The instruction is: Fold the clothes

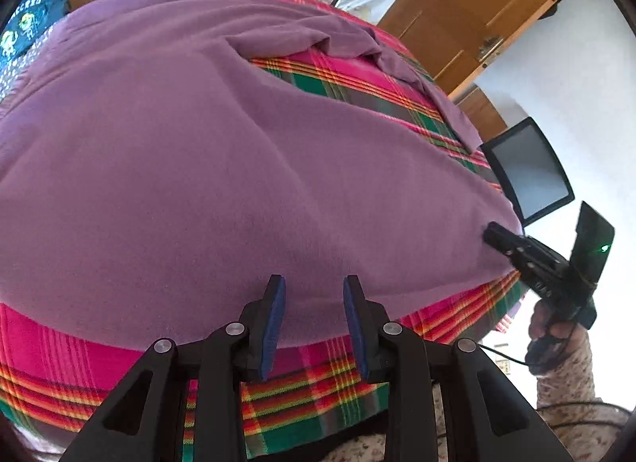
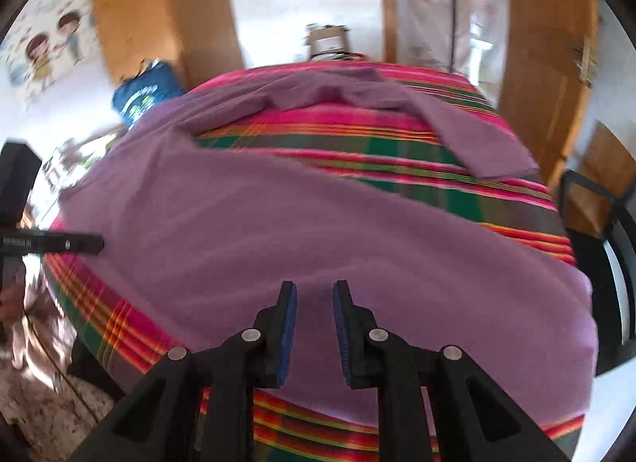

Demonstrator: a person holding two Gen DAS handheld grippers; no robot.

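The left claw (image 1: 314, 283) hangs over the near hem of the purple garment (image 1: 198, 152), its blue-padded fingers (image 1: 274, 315) spread apart with nothing between them. The right claw (image 2: 314, 289) is likewise parted and empty, poised above the same hem further along (in the left view it shows from the side at the garment's right corner, tips at the cloth, though contact cannot be judged). The garment lies spread flat across the table, which is covered by a pink, green and red plaid cloth (image 1: 357, 88); one long sleeve (image 2: 457, 120) stretches away over the plaid on the far right. A blue printed shirt (image 2: 143, 98) sits at the far left edge. Beyond stand a wooden door (image 1: 477, 12) and a dark screen (image 1: 528, 171).
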